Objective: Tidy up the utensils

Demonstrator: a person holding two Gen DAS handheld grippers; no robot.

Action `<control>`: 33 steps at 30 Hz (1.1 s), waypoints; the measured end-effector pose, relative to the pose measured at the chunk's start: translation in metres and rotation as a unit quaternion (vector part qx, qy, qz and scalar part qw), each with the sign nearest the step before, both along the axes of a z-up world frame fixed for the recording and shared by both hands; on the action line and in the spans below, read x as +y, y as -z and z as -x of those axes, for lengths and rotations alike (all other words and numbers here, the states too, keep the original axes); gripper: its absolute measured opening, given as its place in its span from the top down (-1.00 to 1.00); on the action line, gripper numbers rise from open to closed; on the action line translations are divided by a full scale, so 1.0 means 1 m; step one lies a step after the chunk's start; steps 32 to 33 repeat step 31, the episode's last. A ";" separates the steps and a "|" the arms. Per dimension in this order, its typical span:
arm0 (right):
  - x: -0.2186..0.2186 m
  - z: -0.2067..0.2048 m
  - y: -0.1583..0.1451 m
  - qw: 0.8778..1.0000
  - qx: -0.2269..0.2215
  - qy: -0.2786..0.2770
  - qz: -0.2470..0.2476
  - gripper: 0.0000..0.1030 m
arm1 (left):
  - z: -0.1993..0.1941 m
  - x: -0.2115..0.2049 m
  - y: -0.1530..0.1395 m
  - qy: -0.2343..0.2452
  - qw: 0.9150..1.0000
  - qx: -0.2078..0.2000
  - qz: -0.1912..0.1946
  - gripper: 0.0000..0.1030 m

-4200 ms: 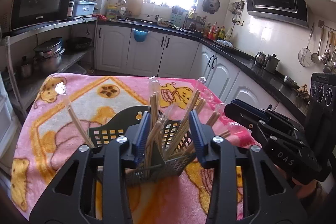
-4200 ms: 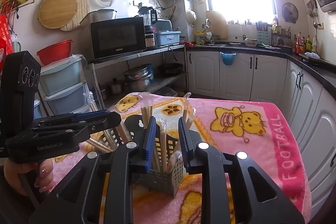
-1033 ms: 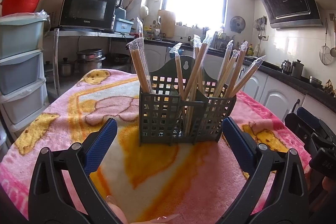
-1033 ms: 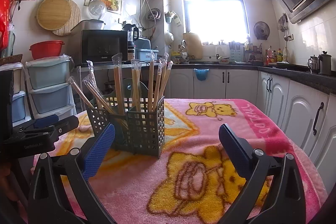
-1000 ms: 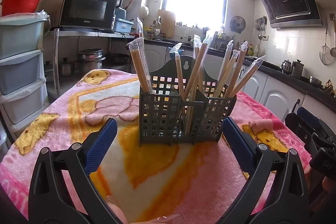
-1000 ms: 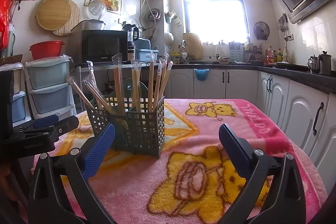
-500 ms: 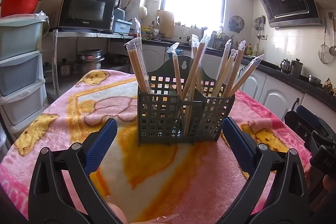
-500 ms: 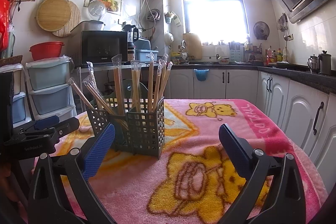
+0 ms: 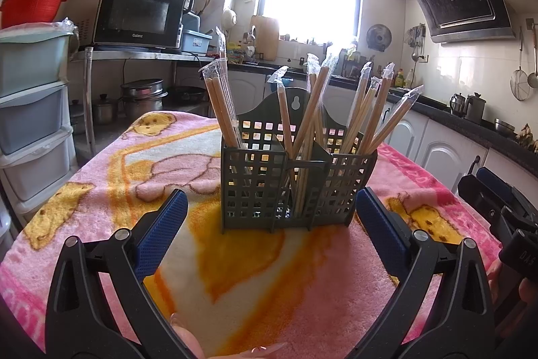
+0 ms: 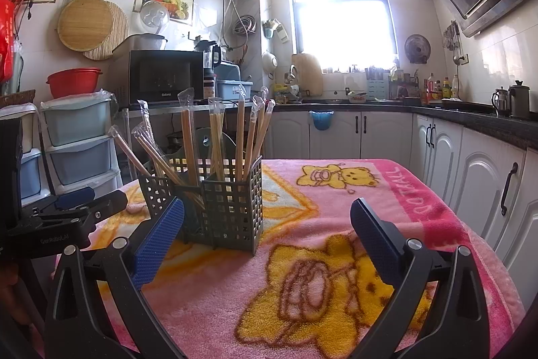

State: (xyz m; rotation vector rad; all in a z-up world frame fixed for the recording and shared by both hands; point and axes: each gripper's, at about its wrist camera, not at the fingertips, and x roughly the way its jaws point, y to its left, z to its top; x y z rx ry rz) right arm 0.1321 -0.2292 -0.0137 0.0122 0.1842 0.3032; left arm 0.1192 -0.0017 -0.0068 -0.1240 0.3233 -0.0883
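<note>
Both grippers are hanging low over the pink blanket (image 9: 101, 184), each with its jaws spread wide and gripping nothing. Seen from its own camera, the left gripper (image 9: 270, 221) is facing the grey utensil caddy (image 9: 255, 187) squarely, its blue pads (image 9: 161, 226) sitting just in front of the caddy's two lower corners without touching them. In the right wrist view, the right gripper (image 10: 265, 231) is pointing past the caddy (image 10: 232, 207), which is standing to the left of its centre line, close behind the left-hand pad (image 10: 158, 241).

The caddy is standing upright on the blanket, its hanging tab rising at the back. Wrapped chopsticks (image 9: 302, 123) are leaning out of its compartments, fanning in several directions with their plastic sleeve tips sticking up. From the left wrist view, one bundle is tilting left of the caddy's middle, a cluster is crossing near the middle, and several are slanting toward the right.

A black microwave (image 9: 134, 14) is sitting on a shelf behind and left of the caddy.
</note>
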 end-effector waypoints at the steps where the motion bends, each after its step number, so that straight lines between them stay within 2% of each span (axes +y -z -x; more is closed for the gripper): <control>1: 0.000 0.000 0.000 1.000 -0.001 0.000 0.000 -0.87 | 0.000 0.000 0.000 0.000 1.000 0.000 0.000 -0.80; 15: 0.000 0.000 -0.006 1.000 0.011 0.017 0.002 -0.87 | -0.003 0.001 0.005 0.007 1.000 0.011 0.007 -0.80; 18: -0.005 -0.006 -0.007 0.999 0.032 0.027 -0.005 -0.87 | -0.007 0.003 0.007 -0.006 0.999 0.030 0.010 -0.80; 21: -0.011 -0.014 -0.006 0.998 0.051 0.043 -0.008 -0.87 | -0.009 0.011 0.008 -0.009 0.999 0.044 0.030 -0.80; 24: -0.024 -0.028 -0.005 0.994 0.087 0.070 -0.005 -0.87 | -0.009 0.025 0.002 -0.027 0.997 0.063 0.041 -0.80; 27: -0.043 -0.057 0.002 0.982 0.147 0.120 0.024 -0.87 | -0.016 0.055 -0.006 -0.067 0.992 0.094 0.042 -0.80; 30: -0.067 -0.101 0.020 0.955 0.237 0.170 0.054 -0.87 | -0.047 0.094 0.003 -0.128 0.978 0.166 0.002 -0.80; 31: -0.076 -0.120 0.030 0.940 0.277 0.187 0.064 -0.87 | -0.059 0.106 0.010 -0.139 0.973 0.186 -0.003 -0.80; 33: -0.076 -0.120 0.030 0.940 0.277 0.187 0.064 -0.87 | -0.059 0.106 0.010 -0.139 0.973 0.186 -0.003 -0.80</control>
